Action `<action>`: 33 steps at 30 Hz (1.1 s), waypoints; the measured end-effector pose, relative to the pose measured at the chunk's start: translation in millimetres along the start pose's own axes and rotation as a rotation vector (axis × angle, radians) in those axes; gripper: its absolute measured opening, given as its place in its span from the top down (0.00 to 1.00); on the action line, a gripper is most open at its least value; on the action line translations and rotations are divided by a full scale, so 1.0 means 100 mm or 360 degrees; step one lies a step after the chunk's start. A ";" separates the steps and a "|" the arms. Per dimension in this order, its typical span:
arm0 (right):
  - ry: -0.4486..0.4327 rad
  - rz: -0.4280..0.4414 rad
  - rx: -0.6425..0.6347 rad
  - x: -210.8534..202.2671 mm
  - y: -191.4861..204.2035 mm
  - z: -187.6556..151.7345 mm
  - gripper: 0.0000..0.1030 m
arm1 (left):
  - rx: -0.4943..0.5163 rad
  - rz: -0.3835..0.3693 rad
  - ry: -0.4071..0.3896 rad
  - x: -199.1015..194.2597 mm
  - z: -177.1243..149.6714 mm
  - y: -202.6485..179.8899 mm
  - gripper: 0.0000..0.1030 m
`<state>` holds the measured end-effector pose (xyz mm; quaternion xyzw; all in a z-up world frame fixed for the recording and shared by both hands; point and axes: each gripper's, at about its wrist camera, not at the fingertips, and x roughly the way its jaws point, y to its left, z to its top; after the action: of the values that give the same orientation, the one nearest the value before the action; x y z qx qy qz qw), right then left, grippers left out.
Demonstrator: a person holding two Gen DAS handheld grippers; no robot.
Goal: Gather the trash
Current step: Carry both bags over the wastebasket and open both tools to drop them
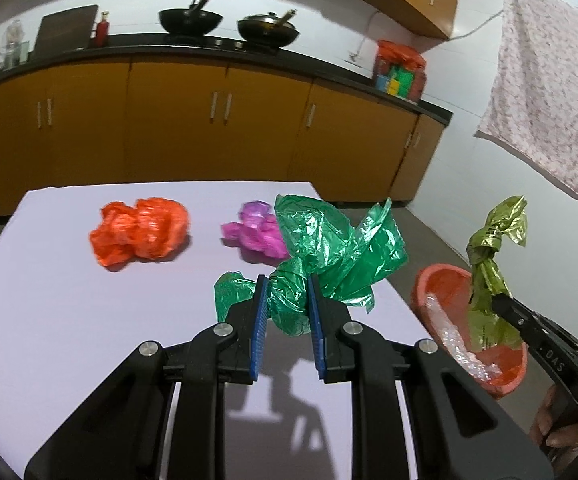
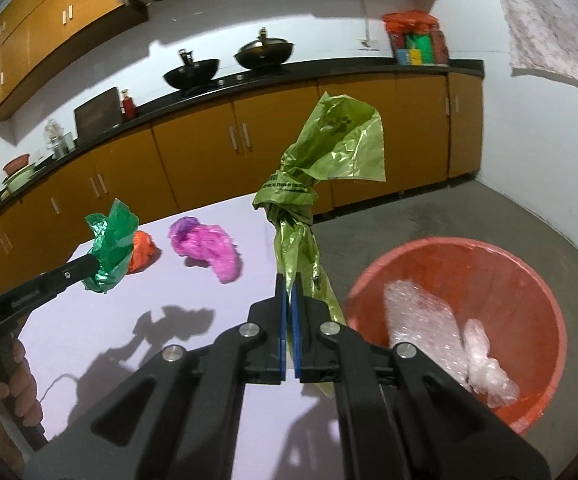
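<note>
— Left gripper?
— Clamped on a crumpled dark green bag, above the white table. Bottom of the bag tucked behind the blue pads.
— Right gripper?
— Pinched tight on a knotted light green bag, held up beside the table edge, next to the red bucket.
— Any writing?
— Dark paw print and small print on the light green bag, too tiny to read. Letters on the right gripper's side in the left view, hard to make out.
— Hidden bits?
— Orange bag mostly behind the dark green one in the right view, whole in the left view. Pink bag partly covered in the left view, clear in the right. Bubble wrap in the bucket, blurry. Bucket cut off by the right gripper in the left view. Only fingers of each hand showing.
</note>
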<state>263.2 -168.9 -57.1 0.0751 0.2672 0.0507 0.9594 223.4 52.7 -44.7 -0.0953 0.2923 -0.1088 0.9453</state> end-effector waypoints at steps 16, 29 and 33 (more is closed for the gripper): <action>-0.0015 -0.0192 0.0140 -0.14 -0.63 -0.16 0.96 | 0.0076 -0.0144 0.0068 0.22 -0.09 -0.52 0.81; -0.0047 -0.0295 0.0225 -0.24 -0.94 -0.24 0.96 | 0.0141 -0.0282 0.0115 0.40 -0.14 -1.06 0.81; -0.0049 -0.0320 0.0244 -0.27 -1.04 -0.25 0.96 | 0.0166 -0.0324 0.0137 0.46 -0.16 -1.22 0.81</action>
<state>232.9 -272.3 -82.6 0.1218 0.2619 -0.0676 0.9550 233.4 -78.6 -52.3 -0.0706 0.3152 -0.2232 0.9197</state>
